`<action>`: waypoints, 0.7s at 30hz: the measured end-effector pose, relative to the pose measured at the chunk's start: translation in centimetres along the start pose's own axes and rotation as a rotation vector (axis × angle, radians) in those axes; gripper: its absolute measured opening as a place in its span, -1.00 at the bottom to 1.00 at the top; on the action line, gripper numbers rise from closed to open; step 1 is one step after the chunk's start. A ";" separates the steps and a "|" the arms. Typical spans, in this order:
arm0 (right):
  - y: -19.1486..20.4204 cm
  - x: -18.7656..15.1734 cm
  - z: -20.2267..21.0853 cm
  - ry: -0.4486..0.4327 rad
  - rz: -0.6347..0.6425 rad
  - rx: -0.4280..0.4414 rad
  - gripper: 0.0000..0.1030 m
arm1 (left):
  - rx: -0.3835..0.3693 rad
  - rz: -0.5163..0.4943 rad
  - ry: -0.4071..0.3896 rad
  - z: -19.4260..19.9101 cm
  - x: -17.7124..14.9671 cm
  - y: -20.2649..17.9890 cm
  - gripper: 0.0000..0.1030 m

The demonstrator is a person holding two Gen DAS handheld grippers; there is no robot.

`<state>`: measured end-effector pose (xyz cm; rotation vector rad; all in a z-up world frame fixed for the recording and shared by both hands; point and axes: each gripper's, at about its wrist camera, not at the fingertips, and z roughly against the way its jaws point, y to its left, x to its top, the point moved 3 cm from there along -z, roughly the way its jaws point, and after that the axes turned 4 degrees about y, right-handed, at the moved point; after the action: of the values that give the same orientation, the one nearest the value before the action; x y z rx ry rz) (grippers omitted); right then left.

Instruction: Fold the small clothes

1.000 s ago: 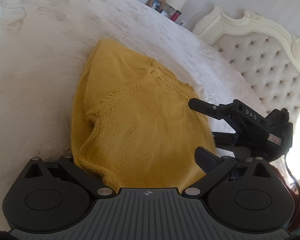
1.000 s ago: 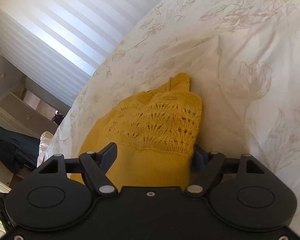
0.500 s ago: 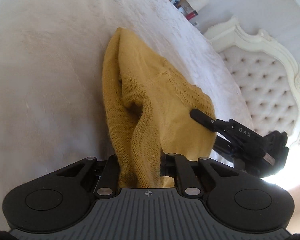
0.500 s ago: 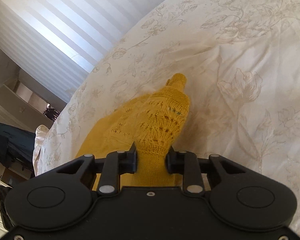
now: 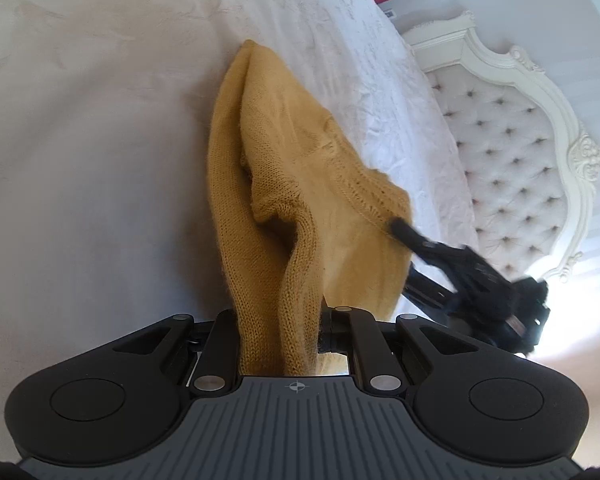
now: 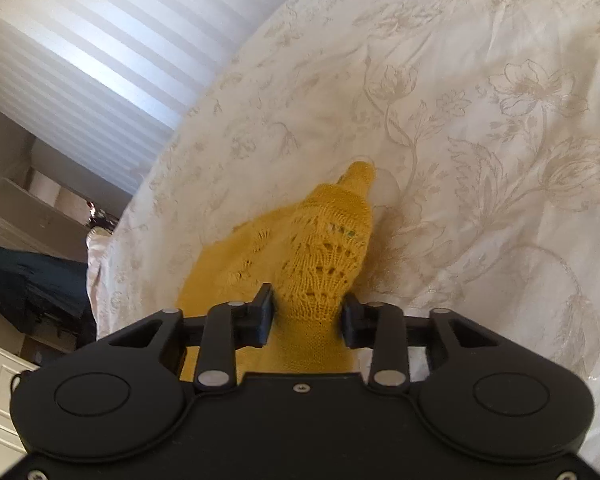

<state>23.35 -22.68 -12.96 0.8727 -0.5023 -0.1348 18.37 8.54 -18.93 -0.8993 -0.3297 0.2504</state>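
Tautly bunched mustard knit sweater [image 5: 284, 200] between claws

A white floral-embroidered bedspread [image 6: 480, 128] fills both views. At two o'clock in the left view stands a tufted headboard [image 5: 512, 160] in a carved cream frame. At ten o'clock in the right view, sunlit white blinds [image 6: 112, 52]; dark clothing [image 6: 28, 280] hangs at nine.

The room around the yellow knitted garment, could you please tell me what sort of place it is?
Most likely a bedroom: the yellow knitted garment lies on a white floral-embroidered bedspread, beside a cream tufted headboard with a carved frame.
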 end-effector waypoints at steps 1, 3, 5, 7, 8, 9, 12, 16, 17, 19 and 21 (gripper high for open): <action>-0.4 -0.6 0.4 -0.009 -0.023 0.045 0.31 | -0.004 0.002 -0.004 0.0 0.1 0.4 -0.73; -0.5 -2.0 1.0 -0.006 -0.006 0.077 0.40 | -0.002 0.018 -0.024 0.0 0.2 1.1 -0.73; -0.3 -3.5 1.3 0.013 0.055 0.071 0.42 | -0.008 0.040 -0.032 -0.2 0.2 1.8 -0.73; -0.2 -4.7 1.3 0.018 0.095 0.082 0.49 | -0.015 0.070 -0.033 -0.7 0.2 2.4 -0.73; -0.2 -5.3 1.2 0.018 0.113 0.086 0.50 | -0.023 0.085 -0.034 -0.7 0.1 2.8 -0.73; 0.0 -5.7 0.9 0.021 0.135 0.085 0.51 | -0.032 0.101 -0.037 -0.8 -0.1 3.1 -0.73; 0.8 -6.7 -0.2 0.044 0.208 0.061 0.55 | -0.059 0.149 -0.050 -0.8 -0.3 3.8 -0.73; 2.1 -6.9 0.3 0.135 0.147 0.220 0.50 | -0.073 0.195 -0.050 -0.7 0.0 3.7 -0.73; 2.6 -6.6 0.7 0.165 0.112 0.299 0.47 | -0.072 0.189 -0.047 -0.6 0.2 3.2 -0.73; 3.7 -6.2 2.4 0.187 0.062 0.436 0.46 | -0.089 0.148 -0.039 -0.1 0.5 2.2 -0.72; 4.3 -5.8 3.8 0.161 0.052 0.441 0.52 | -0.095 0.124 -0.031 0.5 0.6 1.7 -0.71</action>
<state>16.05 -20.76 -9.83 1.2885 -0.4085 0.0981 18.64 10.13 -19.95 -1.0124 -0.3166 0.3654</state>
